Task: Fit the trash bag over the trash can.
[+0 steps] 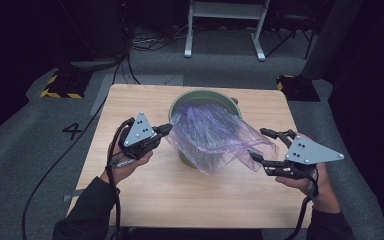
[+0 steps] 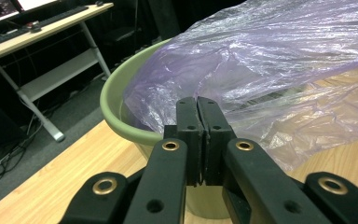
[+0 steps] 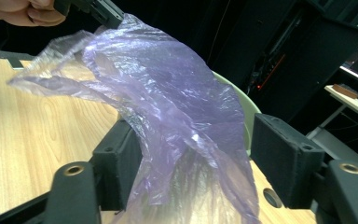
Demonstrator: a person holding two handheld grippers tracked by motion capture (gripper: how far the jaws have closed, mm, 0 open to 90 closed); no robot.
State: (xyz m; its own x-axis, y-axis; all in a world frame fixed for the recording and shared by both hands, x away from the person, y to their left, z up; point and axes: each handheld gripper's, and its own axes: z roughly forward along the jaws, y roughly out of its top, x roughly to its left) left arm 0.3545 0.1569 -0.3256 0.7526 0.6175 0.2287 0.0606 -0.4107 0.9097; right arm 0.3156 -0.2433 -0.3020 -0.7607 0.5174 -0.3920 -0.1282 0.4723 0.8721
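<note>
Wooden table (image 1: 145, 192) carries everything: the left gripper (image 2: 197, 122) has its jaws pinched tight on the purple plastic bag (image 1: 212, 135), the right gripper (image 1: 269, 150) gapes wide around its far edge, over a green bucket (image 1: 181, 102)

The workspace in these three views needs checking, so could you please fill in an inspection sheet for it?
Surface: light wooden table, bare around the tub.
Job's things: round pale green plastic tub at table centre; thin purple see-through plastic bag draped over its rim, spilling toward the person.
Clutter: nothing seen.
Grippers: left tongs shut at the bag's edge; whether they pinch the film is hidden. Right tongs open, bag hanging between the jaws.
Cables: black cable trails from the left tongs; more lie on the floor.
Surroundings: grey carpet, white desk frame, dark room.
</note>
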